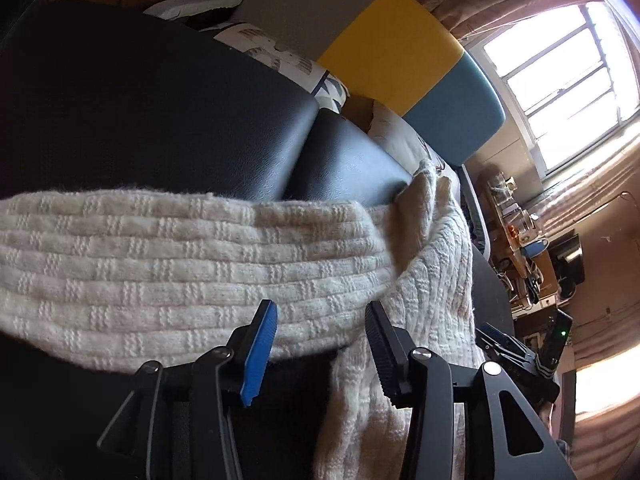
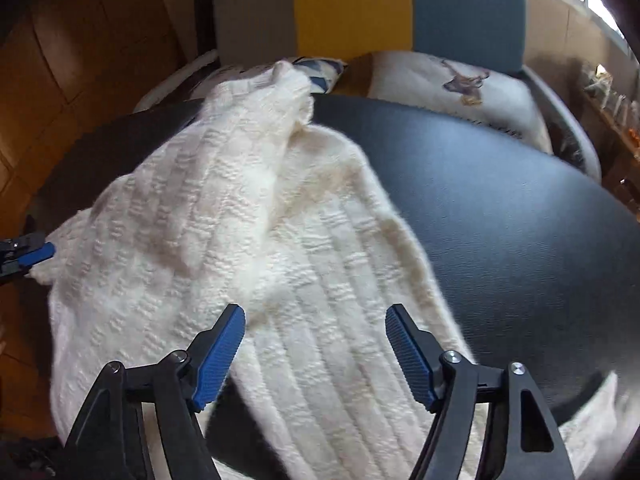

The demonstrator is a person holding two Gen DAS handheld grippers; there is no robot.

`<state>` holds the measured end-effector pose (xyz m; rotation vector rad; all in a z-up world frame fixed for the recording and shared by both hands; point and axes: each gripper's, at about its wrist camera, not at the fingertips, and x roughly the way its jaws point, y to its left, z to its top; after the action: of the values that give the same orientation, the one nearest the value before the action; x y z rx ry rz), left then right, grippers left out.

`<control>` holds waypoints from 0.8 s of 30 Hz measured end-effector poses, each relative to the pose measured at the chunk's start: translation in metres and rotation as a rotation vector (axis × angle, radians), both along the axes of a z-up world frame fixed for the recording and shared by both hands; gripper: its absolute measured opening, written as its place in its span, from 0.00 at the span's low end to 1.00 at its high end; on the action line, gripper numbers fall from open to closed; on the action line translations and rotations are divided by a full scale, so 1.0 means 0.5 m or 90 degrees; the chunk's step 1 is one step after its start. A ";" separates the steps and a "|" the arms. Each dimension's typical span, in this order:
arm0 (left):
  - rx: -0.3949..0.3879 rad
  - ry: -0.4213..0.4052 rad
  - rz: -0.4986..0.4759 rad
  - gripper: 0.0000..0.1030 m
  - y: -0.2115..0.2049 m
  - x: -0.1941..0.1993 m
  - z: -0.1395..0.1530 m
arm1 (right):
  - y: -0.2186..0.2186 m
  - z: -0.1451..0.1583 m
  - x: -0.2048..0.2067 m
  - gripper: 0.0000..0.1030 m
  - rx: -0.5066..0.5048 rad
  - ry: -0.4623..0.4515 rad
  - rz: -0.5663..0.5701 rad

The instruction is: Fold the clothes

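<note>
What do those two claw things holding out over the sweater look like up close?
Both are black metal linkages with silver pivot bolts. Each gripper, left and right, ends in two flat fingers faced with ribbed blue pads. No cables or sleeves show.

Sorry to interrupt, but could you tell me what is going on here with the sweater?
A person is folding a cream knitted sweater laid on a black padded surface, working with a pair of handheld tongs in each hand. One sleeve already lies folded across the body. The left tongs stand open over the sweater's edge, gripping nothing. The right tongs hover open above the lower part of the sweater, not holding it either.
</note>
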<state>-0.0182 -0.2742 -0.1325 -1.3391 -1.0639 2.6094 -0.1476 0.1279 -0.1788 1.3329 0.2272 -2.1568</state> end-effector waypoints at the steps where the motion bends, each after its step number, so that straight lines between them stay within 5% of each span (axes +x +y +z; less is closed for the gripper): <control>1: -0.005 0.006 -0.010 0.50 0.006 -0.008 0.001 | 0.000 -0.014 -0.006 0.68 -0.002 -0.022 -0.007; 7: -0.053 -0.046 -0.057 0.51 0.039 -0.087 -0.042 | 0.054 -0.031 -0.035 0.67 -0.058 -0.071 -0.061; 16: -0.122 -0.084 -0.047 0.51 0.030 -0.129 -0.074 | 0.115 -0.034 -0.032 0.67 -0.046 -0.049 -0.088; 21: -0.094 -0.092 -0.049 0.51 0.015 -0.139 -0.058 | 0.126 -0.021 -0.041 0.67 -0.042 -0.065 -0.095; 24: -0.072 -0.053 -0.045 0.51 0.009 -0.135 -0.009 | 0.135 0.019 -0.057 0.68 -0.101 -0.091 -0.106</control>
<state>-0.0854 -0.2699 -0.1370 -1.4903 -0.8725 2.6193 -0.1761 0.1953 -0.1695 1.4485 -0.1131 -2.1516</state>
